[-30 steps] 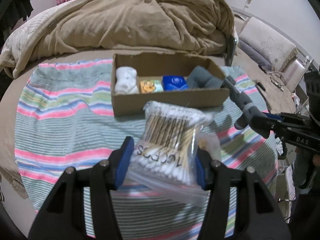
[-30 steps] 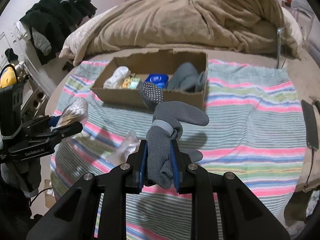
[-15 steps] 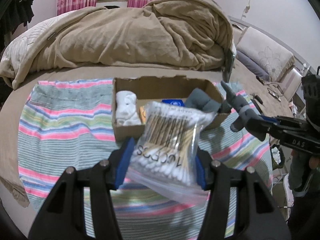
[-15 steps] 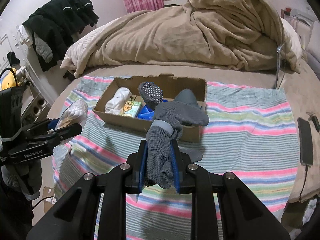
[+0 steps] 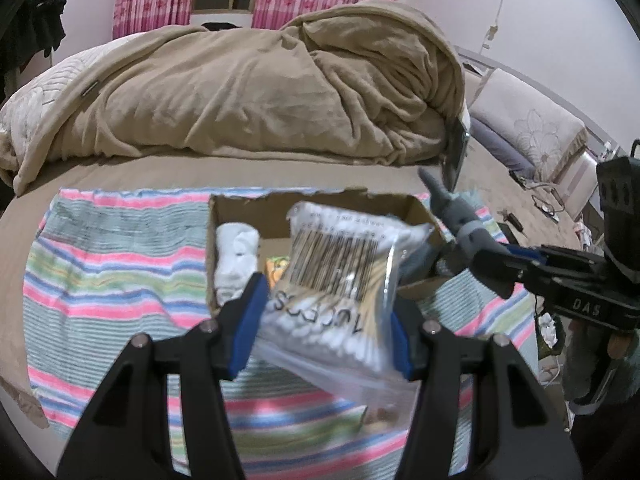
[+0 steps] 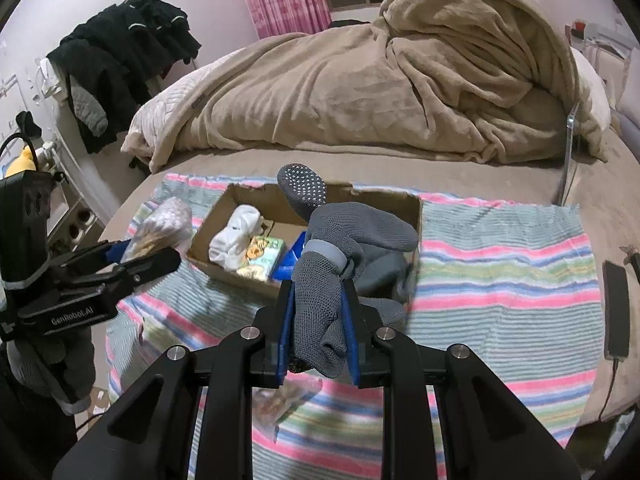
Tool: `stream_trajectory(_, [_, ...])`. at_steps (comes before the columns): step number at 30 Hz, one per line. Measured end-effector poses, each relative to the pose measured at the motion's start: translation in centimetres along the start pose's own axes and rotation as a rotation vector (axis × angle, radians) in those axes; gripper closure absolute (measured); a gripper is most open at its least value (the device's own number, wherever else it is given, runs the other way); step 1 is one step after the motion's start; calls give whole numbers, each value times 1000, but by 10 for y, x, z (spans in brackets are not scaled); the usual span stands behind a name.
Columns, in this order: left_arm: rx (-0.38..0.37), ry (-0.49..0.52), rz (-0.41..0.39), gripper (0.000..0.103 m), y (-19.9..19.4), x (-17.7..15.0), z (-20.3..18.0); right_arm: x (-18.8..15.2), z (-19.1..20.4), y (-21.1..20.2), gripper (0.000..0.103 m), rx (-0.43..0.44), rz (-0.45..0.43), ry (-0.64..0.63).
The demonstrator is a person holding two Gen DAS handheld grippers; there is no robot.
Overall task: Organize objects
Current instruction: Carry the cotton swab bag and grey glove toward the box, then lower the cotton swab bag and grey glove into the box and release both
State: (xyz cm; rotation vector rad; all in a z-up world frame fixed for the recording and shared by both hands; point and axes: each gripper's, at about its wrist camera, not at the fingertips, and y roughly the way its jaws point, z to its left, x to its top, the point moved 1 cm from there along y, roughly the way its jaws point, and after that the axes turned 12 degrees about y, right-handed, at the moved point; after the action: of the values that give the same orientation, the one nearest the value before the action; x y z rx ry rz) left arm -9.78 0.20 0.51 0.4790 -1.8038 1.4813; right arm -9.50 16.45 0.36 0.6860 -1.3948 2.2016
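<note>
We see dim, even indoor light with soft shadows. Fisheye bending darkens our corners. The cotton swab bag (image 5: 340,276) blurs slightly.

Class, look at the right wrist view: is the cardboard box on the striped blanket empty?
No: the cardboard box already holds a white sock bundle, a small printed packet and a blue item.
</note>
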Motion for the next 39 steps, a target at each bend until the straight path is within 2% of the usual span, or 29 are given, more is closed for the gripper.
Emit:
stream_trajectory(17, [-25,-17,34,47,55,16,4,24,-9,44,80,17,24,11])
stream_trajectory(32, [-46,-29,91,47,103,9,9,22,-23,88,80,20,86,35])
stream_trajectory(39, [-65,-33,121,47,124,4,6,17,-34,106,80,-5,117,49])
